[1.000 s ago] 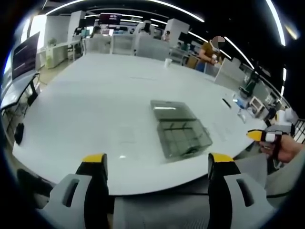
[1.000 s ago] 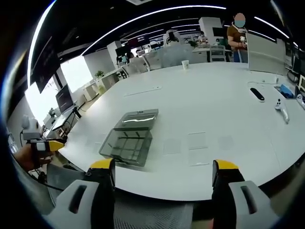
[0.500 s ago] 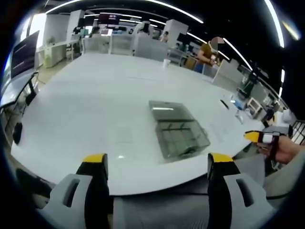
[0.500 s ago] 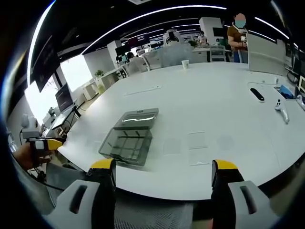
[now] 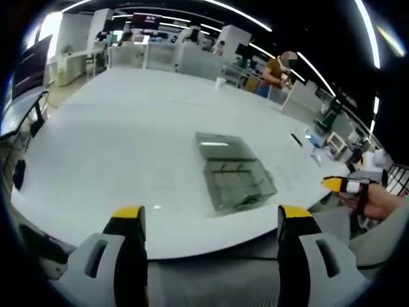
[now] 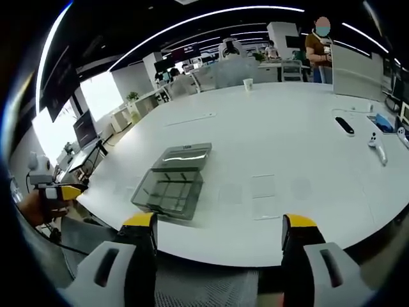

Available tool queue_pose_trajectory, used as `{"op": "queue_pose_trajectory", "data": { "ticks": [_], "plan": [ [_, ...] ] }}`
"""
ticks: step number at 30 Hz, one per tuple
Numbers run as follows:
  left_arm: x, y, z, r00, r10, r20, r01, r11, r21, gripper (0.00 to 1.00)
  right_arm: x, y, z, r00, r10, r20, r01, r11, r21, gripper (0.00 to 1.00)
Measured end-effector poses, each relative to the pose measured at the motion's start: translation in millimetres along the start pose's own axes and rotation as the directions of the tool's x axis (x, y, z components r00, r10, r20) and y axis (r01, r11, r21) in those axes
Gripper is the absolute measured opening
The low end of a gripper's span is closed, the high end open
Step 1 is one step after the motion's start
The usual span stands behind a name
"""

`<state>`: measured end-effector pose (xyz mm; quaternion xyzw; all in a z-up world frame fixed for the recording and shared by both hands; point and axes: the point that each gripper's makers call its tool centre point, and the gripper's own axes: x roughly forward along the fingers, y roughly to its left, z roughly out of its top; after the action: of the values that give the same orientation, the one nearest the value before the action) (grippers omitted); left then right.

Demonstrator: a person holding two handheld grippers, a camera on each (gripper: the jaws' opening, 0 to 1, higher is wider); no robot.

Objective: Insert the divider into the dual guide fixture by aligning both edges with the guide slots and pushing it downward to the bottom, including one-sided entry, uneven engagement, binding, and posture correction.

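Note:
A clear grey plastic box with inner slots, the guide fixture [image 5: 233, 174], lies on the white table [image 5: 121, 134] near its front edge; its flat lid part extends away. In the right gripper view the fixture [image 6: 174, 179] sits left of centre. My left gripper [image 5: 208, 220] hangs open before the table edge with nothing between its yellow-tipped jaws. My right gripper [image 6: 214, 227] is also open and empty, off the table edge. The right gripper's yellow tip [image 5: 339, 185], held by a hand, enters the left gripper view from the right. The left gripper's tip [image 6: 61, 192] enters the right gripper view from the left.
A white cup [image 6: 248, 84] stands far back on the table. A black remote [image 6: 345, 126] and a white controller [image 6: 377, 146] lie at the right. A person [image 6: 318, 51] stands at the far side. Desks and chairs [image 5: 25, 128] flank the left.
Both views shifted slightly as the hands moved a little; the fixture rests where it was. Both grippers stay open.

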<state>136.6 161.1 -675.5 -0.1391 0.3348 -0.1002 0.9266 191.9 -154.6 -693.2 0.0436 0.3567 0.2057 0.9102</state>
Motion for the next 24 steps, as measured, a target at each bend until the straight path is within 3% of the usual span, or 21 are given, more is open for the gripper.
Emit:
{"op": "queue_pose_trajectory", "data": {
  "ticks": [24],
  "plan": [
    [-2,-13.0,0.8,0.995,-0.103,-0.012,0.103,0.995,0.017,0.80,-1,-1,0.2,1.000,0.005,0.013,-0.005,1.000,-0.029,0.71]
  ]
}}
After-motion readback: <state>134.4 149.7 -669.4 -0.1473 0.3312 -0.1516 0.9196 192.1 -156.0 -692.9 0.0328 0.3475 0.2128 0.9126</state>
